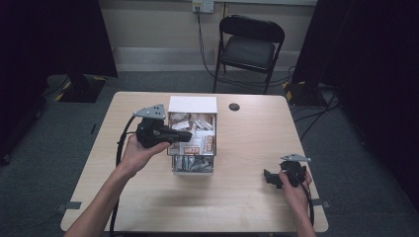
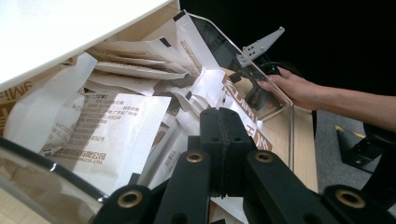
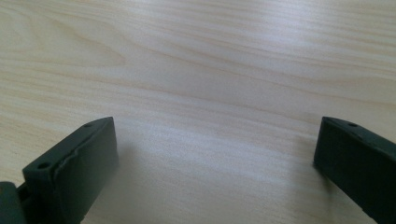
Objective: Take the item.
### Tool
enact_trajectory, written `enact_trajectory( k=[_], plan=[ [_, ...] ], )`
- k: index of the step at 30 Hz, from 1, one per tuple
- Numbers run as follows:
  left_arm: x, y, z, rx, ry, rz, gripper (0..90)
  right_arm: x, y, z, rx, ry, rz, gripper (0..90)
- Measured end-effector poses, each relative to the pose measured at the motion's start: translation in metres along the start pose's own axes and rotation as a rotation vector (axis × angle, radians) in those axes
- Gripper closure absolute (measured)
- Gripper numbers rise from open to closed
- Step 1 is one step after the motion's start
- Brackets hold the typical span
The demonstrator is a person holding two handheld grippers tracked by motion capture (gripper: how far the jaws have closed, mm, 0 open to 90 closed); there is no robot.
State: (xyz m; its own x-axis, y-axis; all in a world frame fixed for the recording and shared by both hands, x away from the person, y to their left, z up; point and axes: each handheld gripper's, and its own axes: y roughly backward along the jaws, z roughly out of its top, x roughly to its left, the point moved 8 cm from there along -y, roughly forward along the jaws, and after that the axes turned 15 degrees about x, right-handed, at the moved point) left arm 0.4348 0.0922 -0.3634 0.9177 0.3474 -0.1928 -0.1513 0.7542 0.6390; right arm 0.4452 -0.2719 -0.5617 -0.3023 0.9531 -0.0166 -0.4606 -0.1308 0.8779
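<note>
A clear plastic box with a white lid part stands mid-table, packed with several white and brown paper sachets. My left gripper reaches into it from the left, over the sachets. In the left gripper view its jaws are pressed together just above a printed white sachet; I see nothing caught between them. My right gripper rests low near the table's right front, and in the right gripper view its jaws stand wide apart over bare wood.
A small dark round disc sits on the table behind the box. A black folding chair stands beyond the far edge. Dark curtains hang at both sides. Through the box's clear wall I see the person's other hand.
</note>
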Motion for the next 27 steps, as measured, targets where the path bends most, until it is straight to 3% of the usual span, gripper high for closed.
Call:
enact_trajectory(
  k=[16,19,27],
  plan=[
    [0.001,0.016,0.001,-0.063,0.030,-0.030,90.0,0.000,0.000,0.000,0.000,0.000,0.000,0.0],
    [0.001,0.019,0.003,-0.077,0.026,0.005,90.0,0.000,0.000,0.000,0.000,0.001,0.000,0.0],
    [0.003,0.023,0.003,-0.114,0.044,-0.021,90.0,0.000,0.000,0.000,0.000,0.001,0.000,0.0]
  ],
)
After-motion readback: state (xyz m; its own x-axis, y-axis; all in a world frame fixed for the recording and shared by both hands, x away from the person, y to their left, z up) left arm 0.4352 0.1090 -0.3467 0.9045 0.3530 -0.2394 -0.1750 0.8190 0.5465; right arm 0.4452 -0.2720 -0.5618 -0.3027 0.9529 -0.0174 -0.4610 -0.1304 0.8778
